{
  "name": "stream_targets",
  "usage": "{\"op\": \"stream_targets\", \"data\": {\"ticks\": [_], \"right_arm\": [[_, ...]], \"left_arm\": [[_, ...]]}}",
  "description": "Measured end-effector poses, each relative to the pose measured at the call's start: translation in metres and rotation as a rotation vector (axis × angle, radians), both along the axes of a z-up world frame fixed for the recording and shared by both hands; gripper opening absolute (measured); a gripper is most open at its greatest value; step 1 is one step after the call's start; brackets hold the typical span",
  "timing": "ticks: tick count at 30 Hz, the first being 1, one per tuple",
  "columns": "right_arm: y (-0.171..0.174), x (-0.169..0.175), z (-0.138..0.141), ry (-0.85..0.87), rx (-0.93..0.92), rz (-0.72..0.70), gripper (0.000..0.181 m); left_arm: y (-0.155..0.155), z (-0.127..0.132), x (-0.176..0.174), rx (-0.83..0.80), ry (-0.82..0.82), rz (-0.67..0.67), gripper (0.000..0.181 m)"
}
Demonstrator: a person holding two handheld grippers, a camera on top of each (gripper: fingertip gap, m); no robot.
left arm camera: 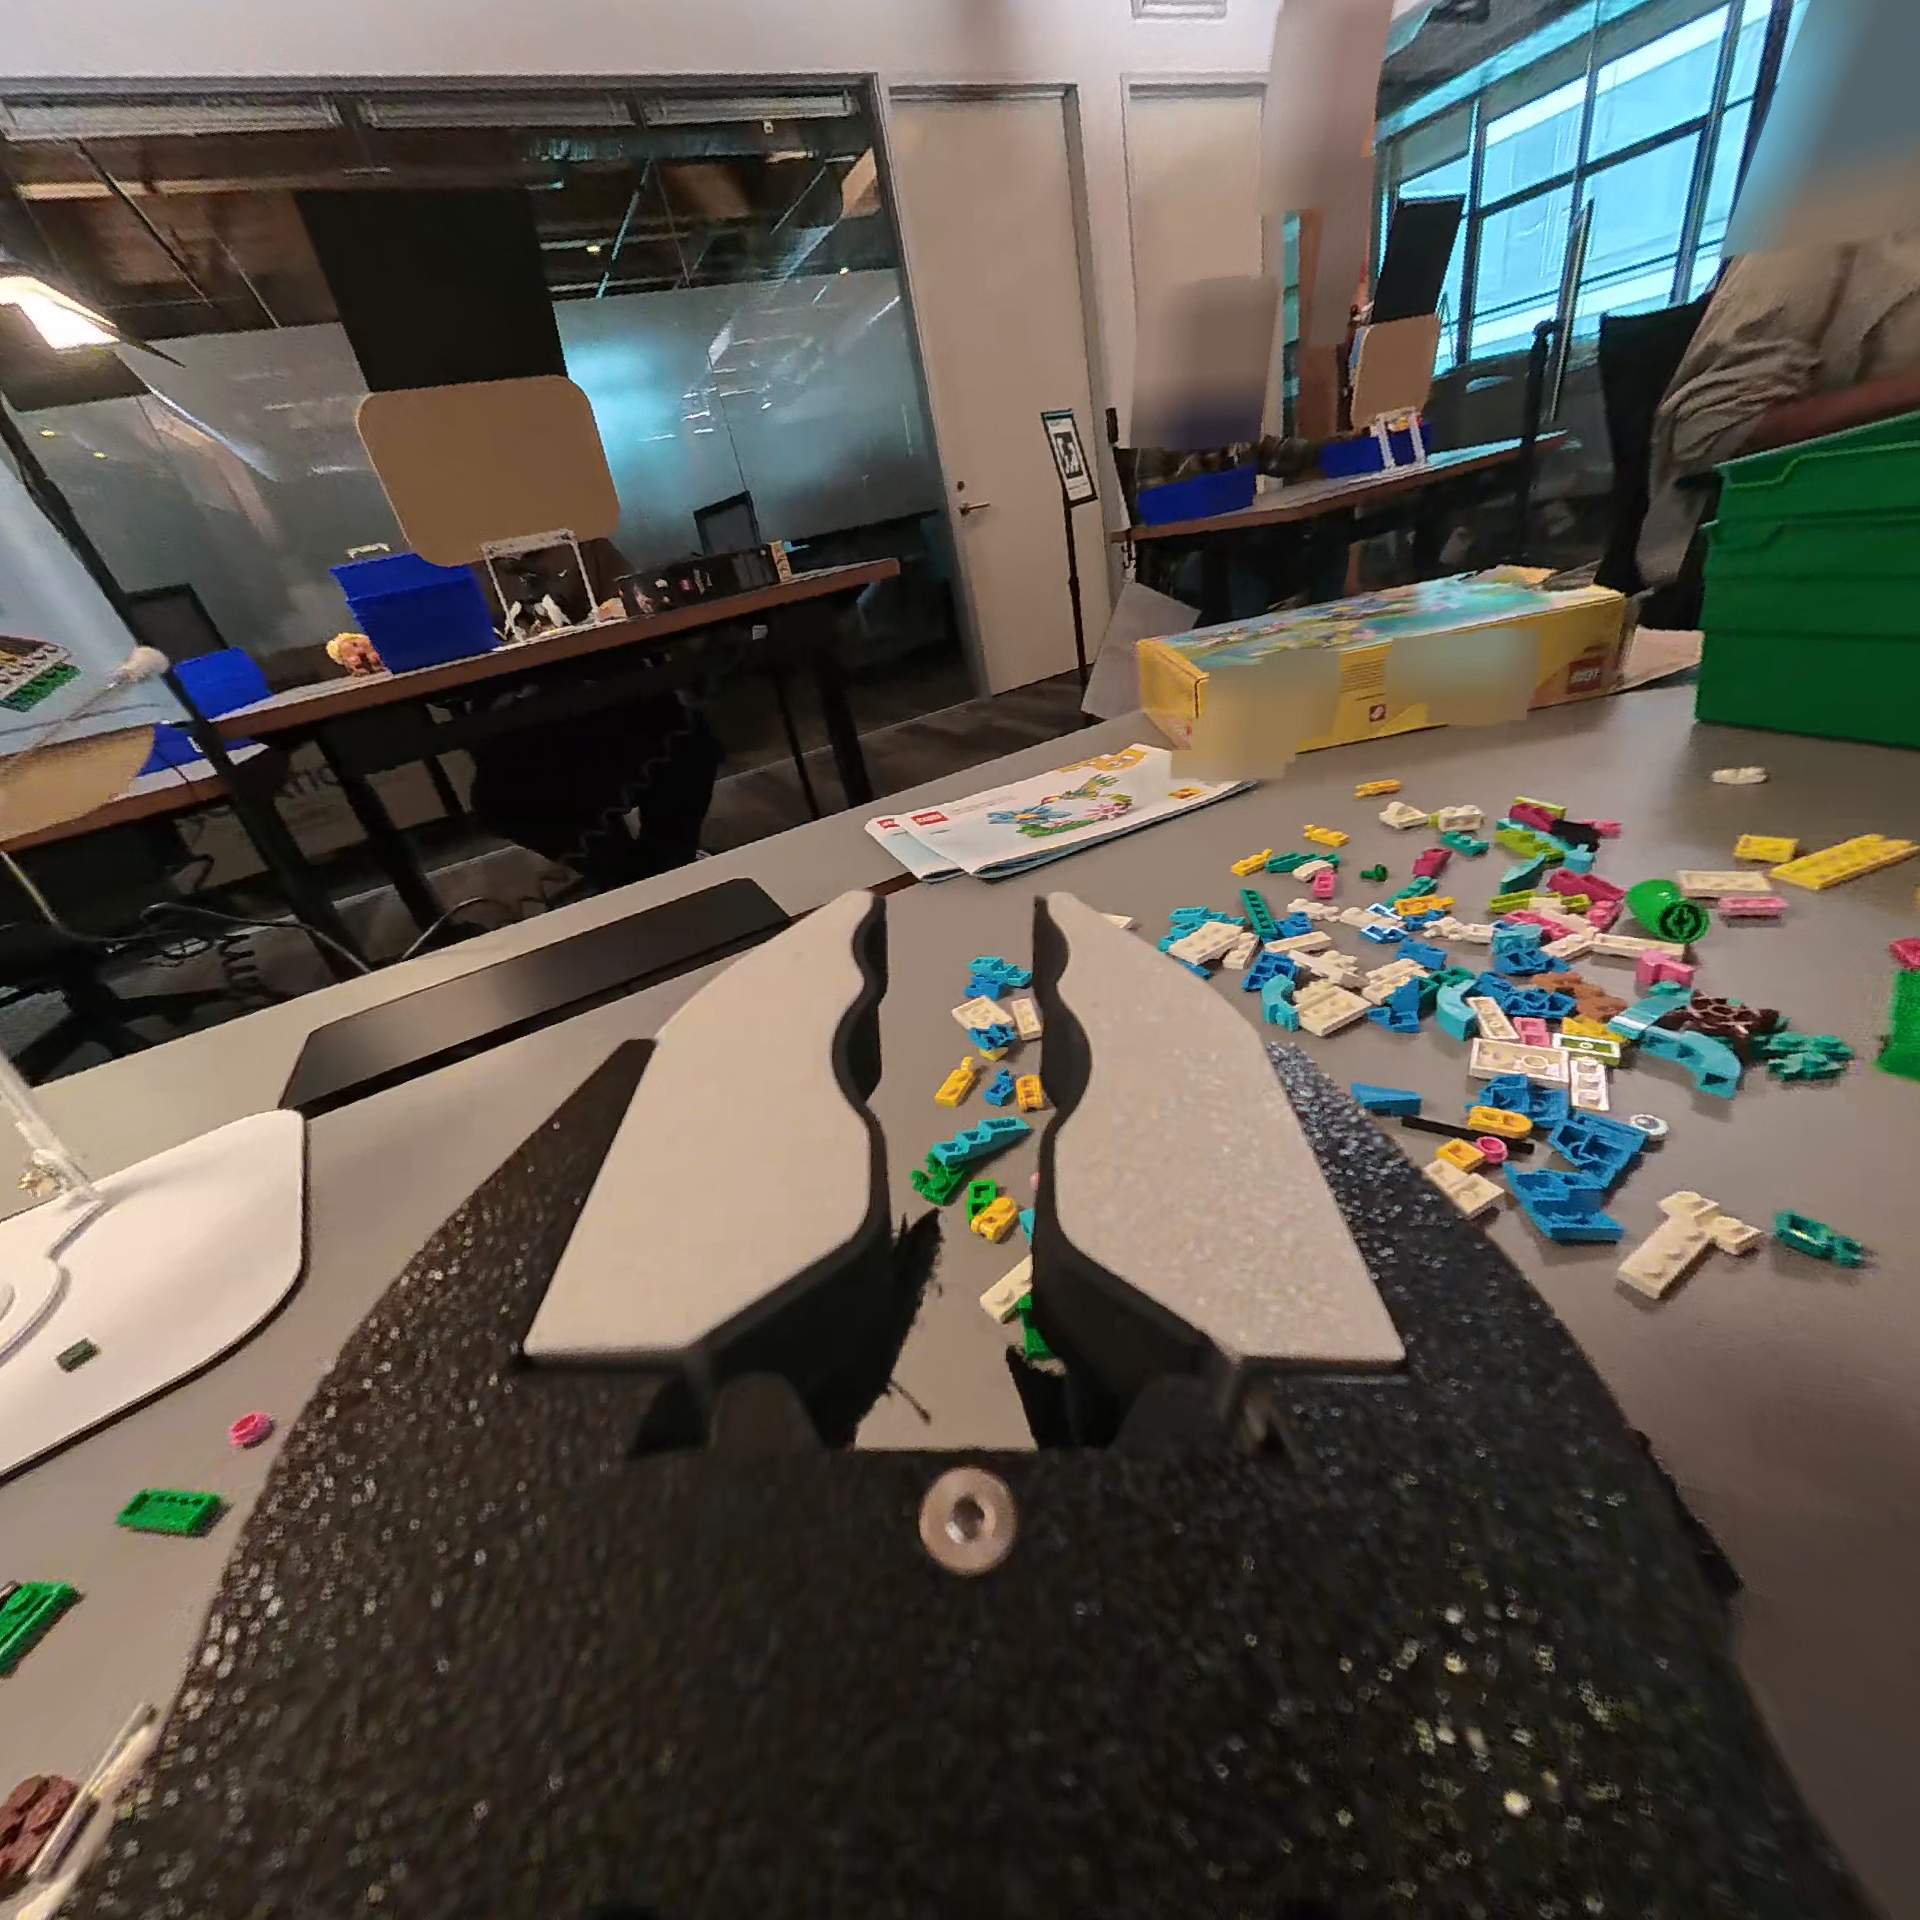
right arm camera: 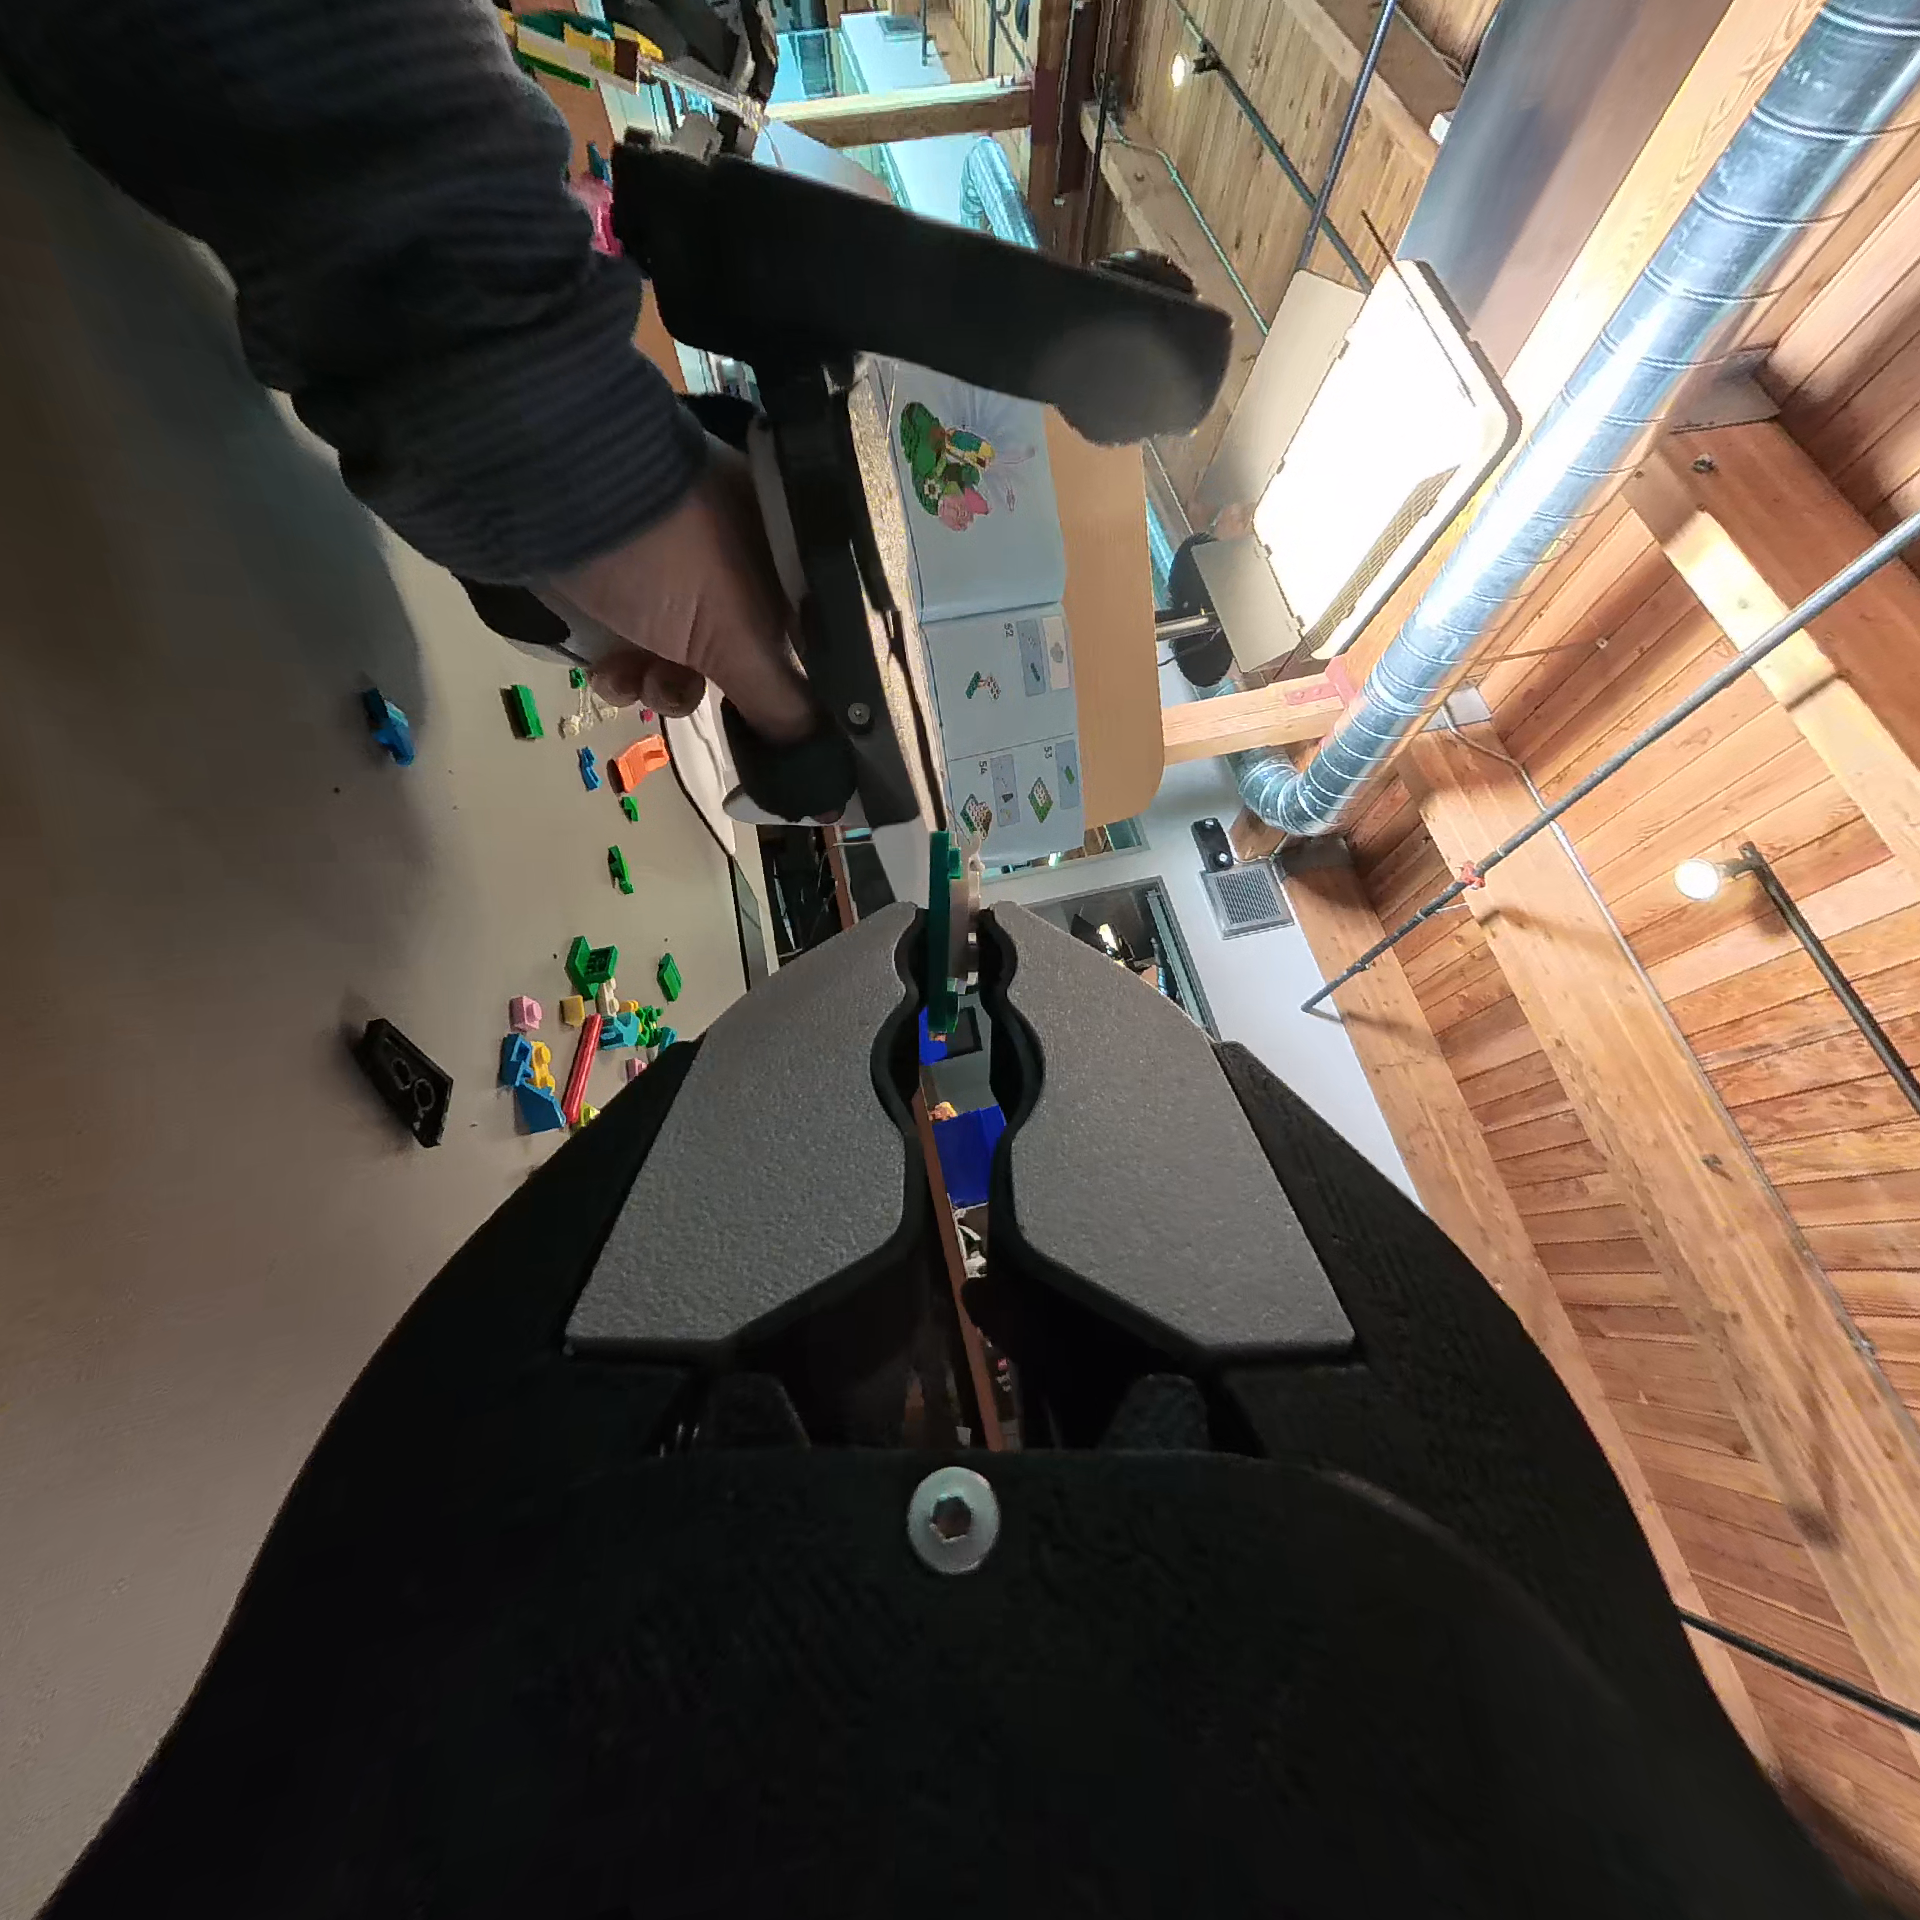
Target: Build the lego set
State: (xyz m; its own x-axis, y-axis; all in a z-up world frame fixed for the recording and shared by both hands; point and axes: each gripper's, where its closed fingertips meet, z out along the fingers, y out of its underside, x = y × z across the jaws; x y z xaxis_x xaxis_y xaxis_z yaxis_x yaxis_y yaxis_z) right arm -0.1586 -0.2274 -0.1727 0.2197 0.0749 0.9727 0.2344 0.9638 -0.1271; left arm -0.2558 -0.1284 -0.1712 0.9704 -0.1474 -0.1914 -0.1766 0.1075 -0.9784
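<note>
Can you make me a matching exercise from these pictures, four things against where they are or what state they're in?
Things:
1. left hand-held gripper
2. right hand-held gripper
3. yellow box
4. instruction booklet

States:
A. lying flat near the table's far edge
B. shut on a green plate
C. open, nothing between its fingers
D. on its side, beside the green bins

Pairs: 1-C, 2-B, 3-D, 4-A

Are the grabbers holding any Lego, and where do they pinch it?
The right gripper pinches a small green and white Lego piece by its lower end, flat sides against the fingers. The left gripper is open and holds nothing.
</note>
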Motion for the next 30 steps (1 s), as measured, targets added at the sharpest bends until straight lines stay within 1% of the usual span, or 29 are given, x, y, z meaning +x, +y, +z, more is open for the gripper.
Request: {"op": "stream_targets", "data": {"ticks": [7, 11, 14, 16, 18, 21, 26, 28, 30], "right_arm": [[0.004, 0.001, 0.000, -0.004, 0.001, -0.011, 0.006], [0.004, 0.001, 0.000, -0.005, 0.016, -0.016, 0.006], [0.004, 0.002, 0.001, -0.002, 0.026, -0.019, 0.006], [0.004, 0.002, 0.002, -0.001, 0.026, -0.019, 0.006], [0.004, 0.002, 0.002, 0.001, 0.028, -0.021, 0.006], [0.004, 0.002, 0.003, 0.007, 0.030, -0.021, 0.006], [0.005, 0.004, 0.005, 0.019, 0.040, -0.026, 0.006], [0.007, 0.005, 0.005, 0.026, 0.049, -0.035, 0.006], [0.011, 0.008, 0.006, 0.027, 0.062, -0.058, 0.006]], "left_arm": [[-0.010, 0.011, 0.010, 0.031, -0.069, -0.130, 0.031], [-0.020, 0.015, 0.026, 0.054, -0.086, -0.253, 0.037], [-0.031, 0.020, 0.044, 0.079, -0.099, -0.403, 0.042], [-0.036, 0.022, 0.049, 0.091, -0.102, -0.445, 0.043], [-0.038, 0.023, 0.051, 0.102, -0.097, -0.457, 0.043], [-0.037, 0.022, 0.048, 0.099, -0.101, -0.441, 0.042], [-0.030, 0.019, 0.035, 0.086, -0.091, -0.344, 0.039], [-0.026, 0.016, 0.031, 0.069, -0.043, -0.305, 0.039], [-0.019, 0.017, 0.029, 0.063, 0.050, -0.253, 0.037]]}}
